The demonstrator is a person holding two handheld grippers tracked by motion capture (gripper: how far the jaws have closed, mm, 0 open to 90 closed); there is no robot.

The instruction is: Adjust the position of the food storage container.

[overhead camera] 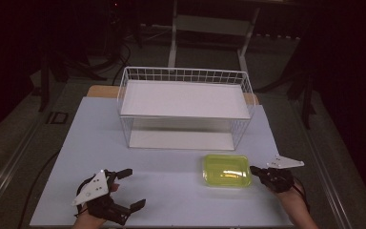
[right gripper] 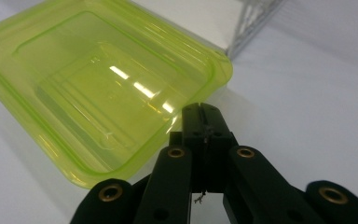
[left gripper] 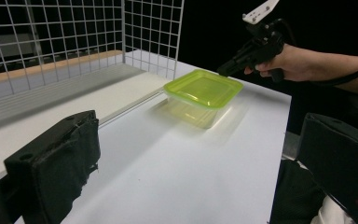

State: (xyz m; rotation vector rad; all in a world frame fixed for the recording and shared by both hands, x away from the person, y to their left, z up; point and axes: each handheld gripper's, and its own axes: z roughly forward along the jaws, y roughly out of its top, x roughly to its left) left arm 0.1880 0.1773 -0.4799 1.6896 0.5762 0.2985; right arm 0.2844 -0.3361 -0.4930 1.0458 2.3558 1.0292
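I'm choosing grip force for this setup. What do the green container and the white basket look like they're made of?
The green container looks like translucent glossy plastic: light glints off its lid and the table shows through. The white basket looks like coated metal wire, judging by its thin uniform grid, though the coating type is unclear.

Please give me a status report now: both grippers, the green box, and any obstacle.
Left gripper open, holds nothing. Right gripper shut, tips at the rim of the green box. Box lies before the wire basket. Nothing between them.
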